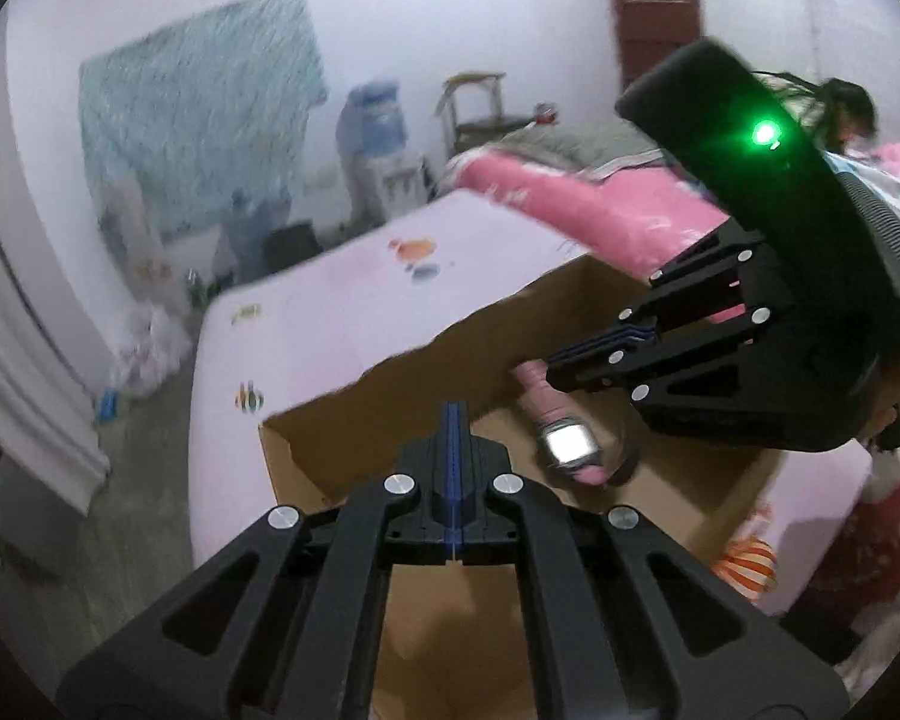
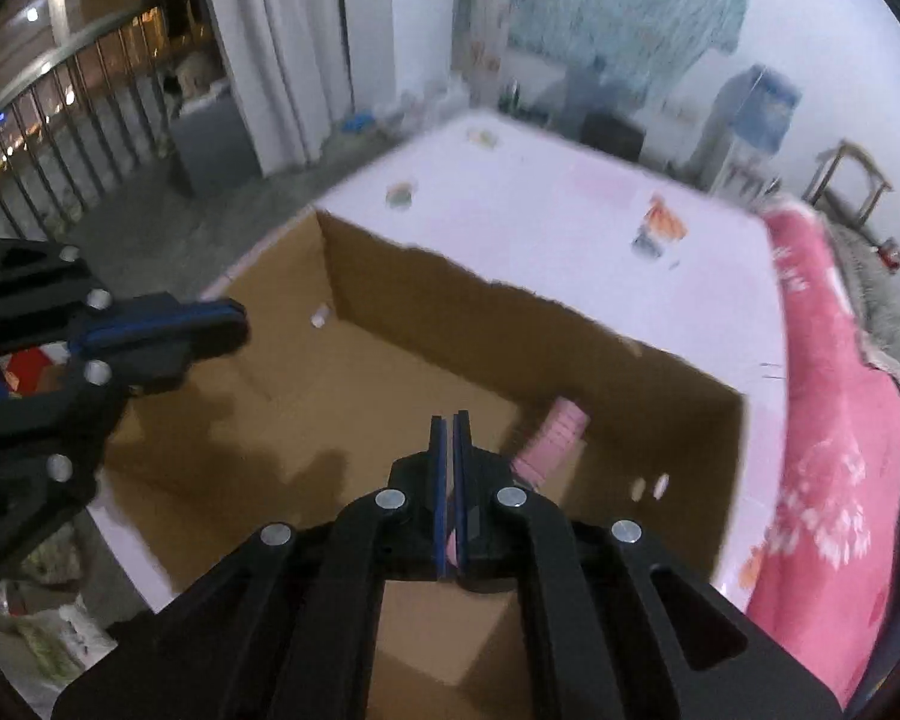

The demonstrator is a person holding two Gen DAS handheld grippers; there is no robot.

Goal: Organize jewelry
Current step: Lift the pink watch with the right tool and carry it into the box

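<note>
A pink wristwatch [image 1: 564, 432] with a square silver face hangs by its strap from my right gripper [image 1: 555, 363], which is shut on the strap over the open cardboard box [image 1: 390, 384]. In the right wrist view the pink strap [image 2: 555, 438] shows beside and between the shut fingers of my right gripper [image 2: 450, 426], above the box floor [image 2: 342, 408]. My left gripper [image 1: 453, 414] is shut and empty, hovering over the box's near left side; it also shows in the right wrist view [image 2: 234, 324].
The box sits on a bed with a pale pink printed sheet [image 1: 342, 300]. A pink flowered blanket [image 2: 834, 420] lies along the right. A water dispenser [image 1: 378, 138], a stool [image 1: 477, 102] and white curtains [image 2: 282, 42] stand around the room.
</note>
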